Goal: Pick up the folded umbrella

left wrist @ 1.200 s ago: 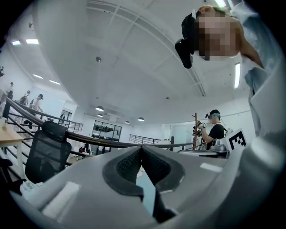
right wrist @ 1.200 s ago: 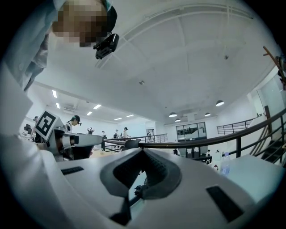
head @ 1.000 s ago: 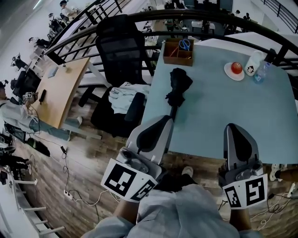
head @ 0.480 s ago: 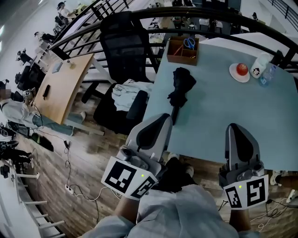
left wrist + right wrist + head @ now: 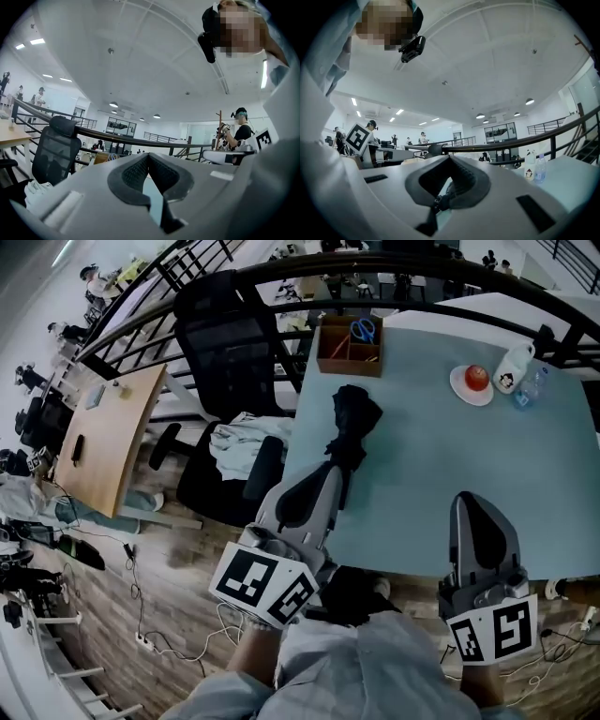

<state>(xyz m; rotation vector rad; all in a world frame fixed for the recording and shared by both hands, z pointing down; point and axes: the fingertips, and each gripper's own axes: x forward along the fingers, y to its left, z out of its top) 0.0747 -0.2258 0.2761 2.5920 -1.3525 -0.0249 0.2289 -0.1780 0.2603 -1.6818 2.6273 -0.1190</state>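
The folded black umbrella [image 5: 349,423] lies on the pale blue table [image 5: 450,456], its handle end pointing toward the near edge. My left gripper [image 5: 329,473] reaches over that near edge, shut and empty, with its tip just left of the umbrella's handle; I cannot tell whether they touch. In the left gripper view the left gripper [image 5: 148,156] shows its jaws closed together. My right gripper [image 5: 466,499] hovers at the table's near edge well to the right of the umbrella. Its jaws meet at the tip [image 5: 450,157], with nothing held.
A wooden box [image 5: 350,335] with blue scissors stands behind the umbrella. A plate with a red apple [image 5: 472,381] and two small bottles [image 5: 517,371] are at the back right. A black office chair [image 5: 230,348] with clothes on it stands left of the table, with a railing behind.
My left gripper has moved forward and down, and its tip now lies beside the umbrella's handle. The right gripper has edged forward a little. Both stay shut.
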